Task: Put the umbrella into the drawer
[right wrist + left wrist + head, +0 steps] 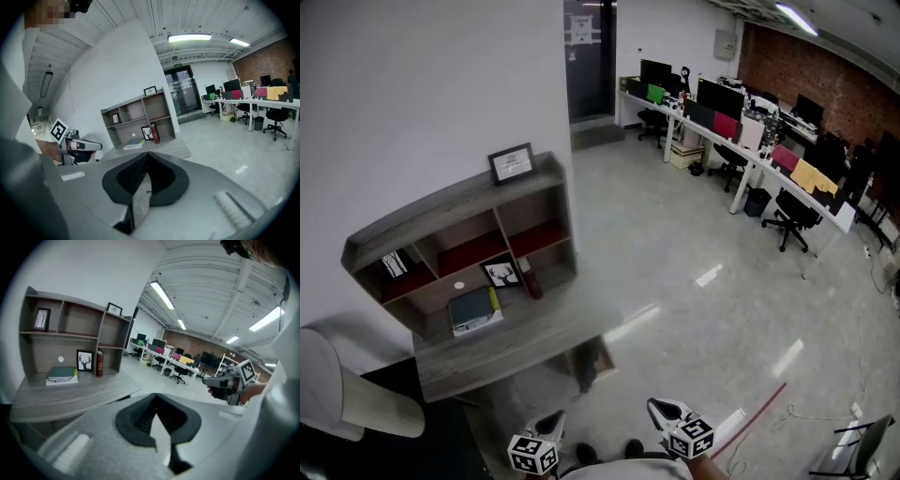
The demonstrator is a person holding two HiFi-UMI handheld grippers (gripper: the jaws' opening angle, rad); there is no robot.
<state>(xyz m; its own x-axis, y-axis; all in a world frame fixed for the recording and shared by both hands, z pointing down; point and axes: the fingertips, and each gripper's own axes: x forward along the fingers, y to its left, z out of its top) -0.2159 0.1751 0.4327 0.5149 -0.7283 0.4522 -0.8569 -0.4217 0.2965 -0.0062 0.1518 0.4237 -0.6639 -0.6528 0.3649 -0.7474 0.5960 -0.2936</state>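
Note:
No umbrella shows in any view, and I cannot make out a drawer. The grey desk (516, 342) with its shelf unit (455, 211) stands against the white wall ahead and to the left. Under its front right corner there is a dark part (587, 362). My left gripper (551, 427) and right gripper (670, 412) hang low at the bottom of the head view, short of the desk. Both hold nothing. The left gripper (156, 394) has its jaws together. The right gripper (148, 153) looks the same. Each gripper view shows the other gripper beside it: the right gripper (229, 383), the left gripper (77, 145).
On the desk lie stacked books (474, 310), a deer picture (501, 273) and a dark red upright book (532, 281). A framed picture (511, 163) tops the shelf unit. A white seat (347, 394) stands at the left. Office desks with monitors and chairs (750, 141) line the far right.

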